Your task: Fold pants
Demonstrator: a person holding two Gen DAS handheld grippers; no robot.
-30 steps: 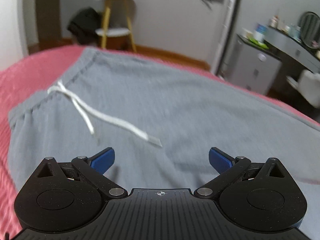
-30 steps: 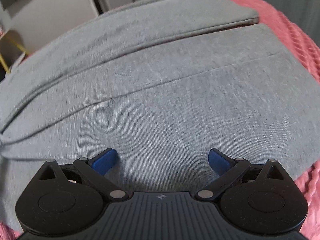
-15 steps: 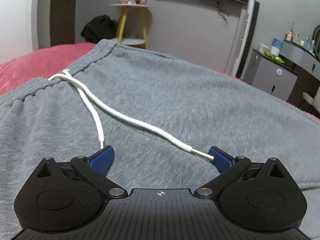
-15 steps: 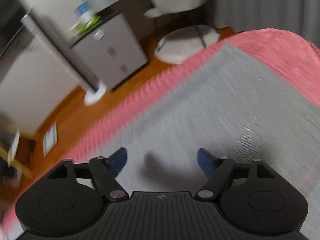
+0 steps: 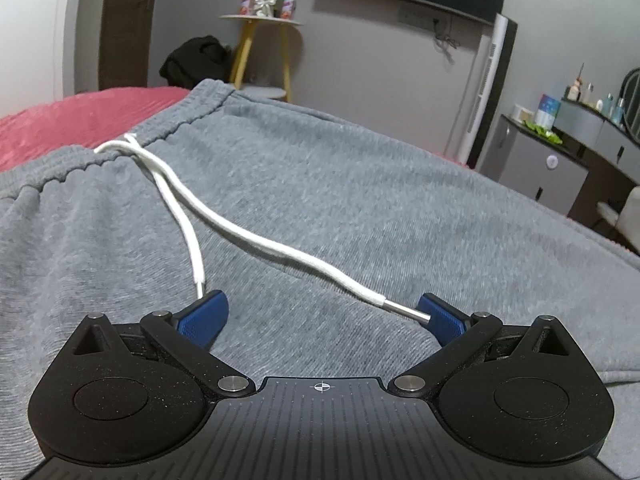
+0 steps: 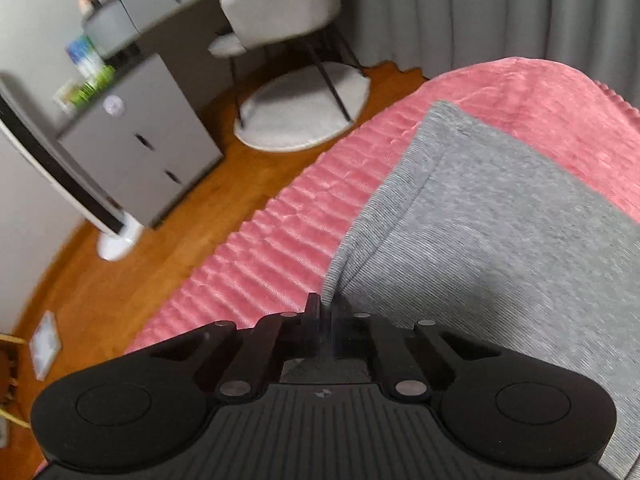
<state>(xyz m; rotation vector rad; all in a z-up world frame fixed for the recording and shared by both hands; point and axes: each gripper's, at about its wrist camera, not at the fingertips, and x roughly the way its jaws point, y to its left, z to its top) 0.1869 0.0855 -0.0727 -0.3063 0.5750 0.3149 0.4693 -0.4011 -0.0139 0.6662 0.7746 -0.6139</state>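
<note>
Both grippers work at grey pants spread flat on a pink bedspread. Right gripper has its jaws pinched shut on the pants' side edge, near the leg hem. Left gripper sits wide open low over the waist end, the white drawstring trailing between its blue fingertips. A grey cabinet stands on the wood floor beyond.

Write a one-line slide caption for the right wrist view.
Right gripper pinches the edge of grey pants on a pink bedspread.
</note>
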